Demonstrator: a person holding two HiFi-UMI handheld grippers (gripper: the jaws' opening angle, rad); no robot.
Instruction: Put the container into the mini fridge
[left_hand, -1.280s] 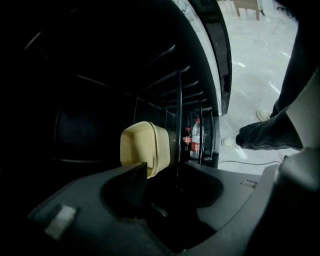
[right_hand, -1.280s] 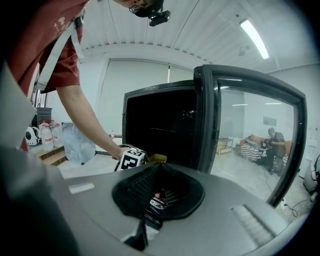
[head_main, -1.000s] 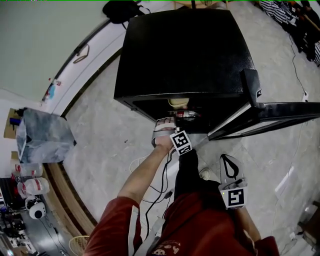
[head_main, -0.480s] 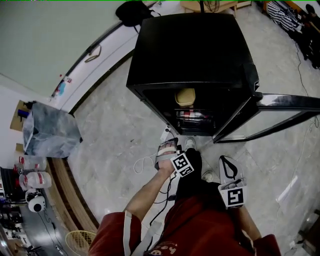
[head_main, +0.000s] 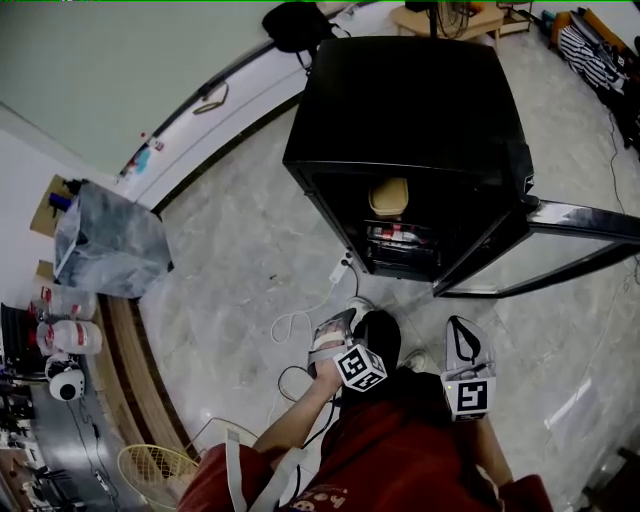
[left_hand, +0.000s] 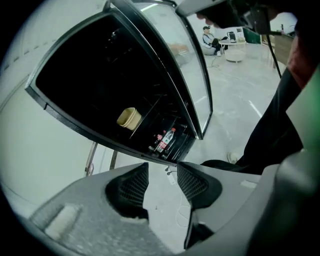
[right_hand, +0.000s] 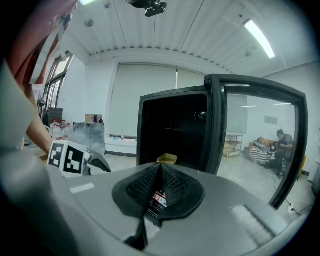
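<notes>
The black mini fridge (head_main: 410, 100) stands with its door (head_main: 560, 250) swung open to the right. A beige container (head_main: 389, 196) sits on its upper shelf, above red-labelled bottles (head_main: 398, 236). My left gripper (head_main: 335, 325) hangs over the floor in front of the fridge, well short of it. Its jaws are closing with nothing between them. In the left gripper view the container (left_hand: 129, 118) and bottles (left_hand: 165, 140) lie far beyond the left gripper (left_hand: 162, 172). My right gripper (head_main: 462, 335) is shut and empty near my body. In the right gripper view the right gripper (right_hand: 159, 170) points at the fridge (right_hand: 175, 125).
White cables and a power strip (head_main: 342, 270) trail over the marble floor before the fridge. A grey plastic bag (head_main: 105, 245) and white jugs (head_main: 70, 335) stand at the left, a wicker basket (head_main: 160, 470) at lower left. A person (right_hand: 280, 137) sits far behind the door.
My left gripper has drawn back from the fridge opening toward my body, empty. The container stays on the shelf. The head view has backed away from the fridge.
</notes>
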